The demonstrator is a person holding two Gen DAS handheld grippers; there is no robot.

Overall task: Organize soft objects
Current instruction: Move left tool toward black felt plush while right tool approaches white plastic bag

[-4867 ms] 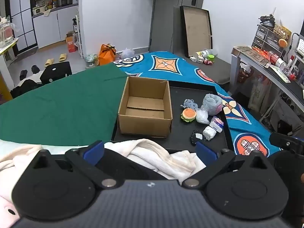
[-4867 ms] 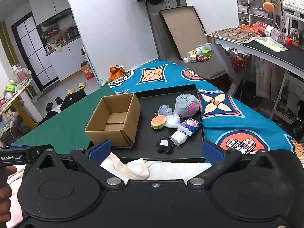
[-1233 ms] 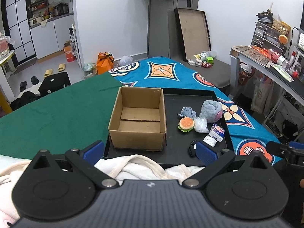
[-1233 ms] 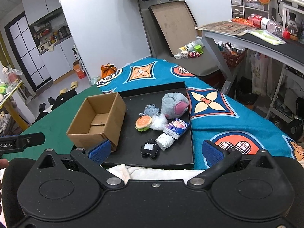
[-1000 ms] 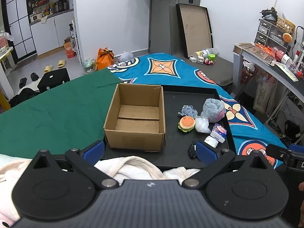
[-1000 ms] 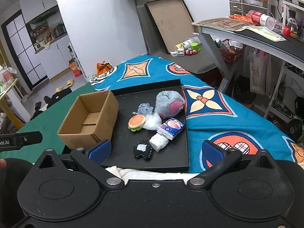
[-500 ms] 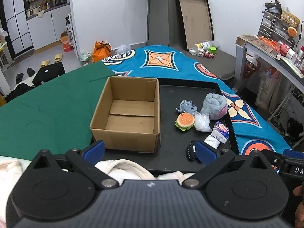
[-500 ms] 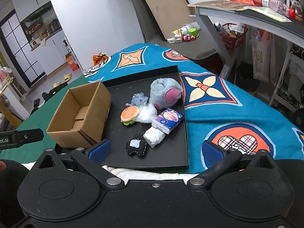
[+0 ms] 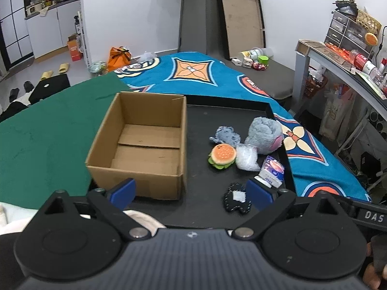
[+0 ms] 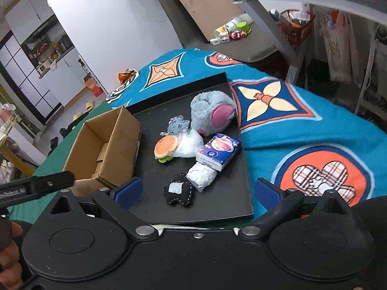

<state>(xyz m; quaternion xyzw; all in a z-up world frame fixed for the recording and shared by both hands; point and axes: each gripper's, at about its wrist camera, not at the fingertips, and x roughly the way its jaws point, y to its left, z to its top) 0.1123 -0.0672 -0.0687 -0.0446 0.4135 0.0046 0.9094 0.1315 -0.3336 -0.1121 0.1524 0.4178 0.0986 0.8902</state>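
Left gripper (image 9: 191, 191) wide, empty, jaws just closing slightly, cardboard box (image 9: 142, 145) ahead, right gripper (image 10: 196, 191) wide, empty, black plush (image 10: 179, 191) between its fingers, untouched

In the left wrist view, the right blue pad of the left tongs (image 9: 191, 192) covers part of the black felt toy (image 9: 236, 197) and the tissue pack (image 9: 271, 172). The pack's lettering is too small to read. The cardboard box (image 10: 104, 145) hides the tray's (image 10: 232, 207) left portion.
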